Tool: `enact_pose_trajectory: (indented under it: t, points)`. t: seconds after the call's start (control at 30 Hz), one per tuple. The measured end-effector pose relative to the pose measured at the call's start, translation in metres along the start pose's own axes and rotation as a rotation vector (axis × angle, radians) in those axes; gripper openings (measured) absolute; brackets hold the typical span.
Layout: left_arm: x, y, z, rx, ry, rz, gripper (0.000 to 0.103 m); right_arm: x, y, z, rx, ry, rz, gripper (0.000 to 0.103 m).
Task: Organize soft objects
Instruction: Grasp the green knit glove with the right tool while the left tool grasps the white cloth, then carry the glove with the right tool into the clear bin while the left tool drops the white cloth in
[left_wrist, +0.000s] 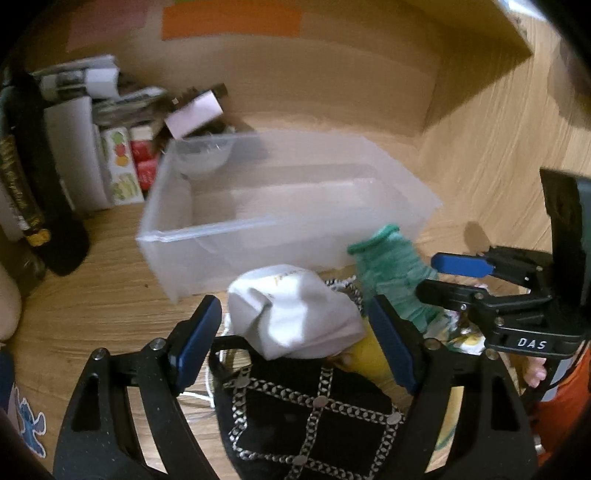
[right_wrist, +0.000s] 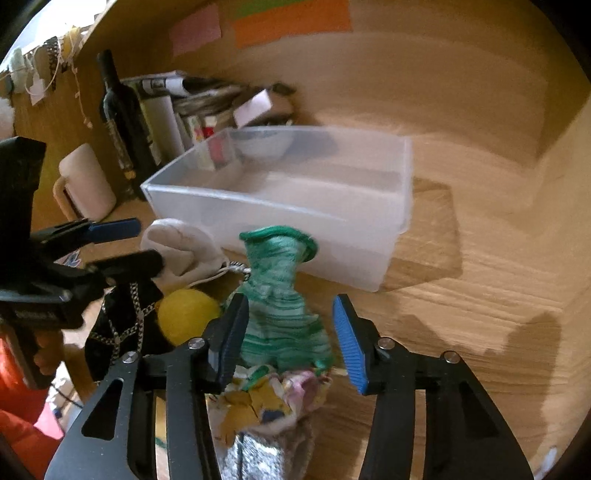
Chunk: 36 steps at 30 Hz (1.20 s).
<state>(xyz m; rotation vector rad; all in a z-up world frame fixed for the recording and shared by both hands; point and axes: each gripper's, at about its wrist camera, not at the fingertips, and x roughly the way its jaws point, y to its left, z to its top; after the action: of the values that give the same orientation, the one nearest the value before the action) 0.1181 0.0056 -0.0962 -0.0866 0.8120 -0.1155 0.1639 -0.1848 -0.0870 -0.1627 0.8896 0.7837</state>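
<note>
- Both jaws stand released: my right gripper (right_wrist: 288, 343) straddles the green sock (right_wrist: 282, 295), upright between its pads.
- My left gripper (left_wrist: 295, 354) frames the white sock (left_wrist: 295, 314), short of the bin (right_wrist: 280, 201).

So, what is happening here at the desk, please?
A person holds two grippers over a pile of soft things beside an empty translucent plastic bin. The left gripper is open around a white cloth bundle. The right gripper is open around a green striped knitted piece. Nothing is gripped yet.
</note>
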Motion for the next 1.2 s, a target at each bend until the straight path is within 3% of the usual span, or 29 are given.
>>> enact_pose_trajectory:
  t: [0.13, 0.23, 0.37, 0.5, 0.67, 1.2]
  points:
    - [0.017, 0.007, 0.003, -0.034, 0.051, -0.025, 0.086, 0.010, 0.005, 0.000, -0.024, 0.038, 0.016, 0.039]
    - [0.020, 0.013, 0.003, -0.058, 0.050, -0.034, 0.085, 0.013, 0.005, 0.001, -0.035, 0.051, 0.021, 0.023]
    - [0.021, 0.013, 0.001, -0.054, 0.040, -0.039, 0.068, 0.011, 0.006, 0.000, -0.039, 0.043, 0.027, 0.011]
    - [0.014, 0.005, -0.002, -0.002, 0.020, -0.038, 0.045, 0.007, 0.010, -0.001, -0.054, 0.011, 0.012, 0.009]
    - [0.002, -0.001, -0.005, 0.030, -0.009, -0.024, 0.028, -0.007, 0.016, 0.004, -0.075, -0.056, -0.019, 0.008]
    - [-0.066, 0.012, 0.022, 0.004, -0.217, -0.015, 0.022, -0.066, 0.031, 0.022, -0.103, -0.257, -0.053, 0.008]
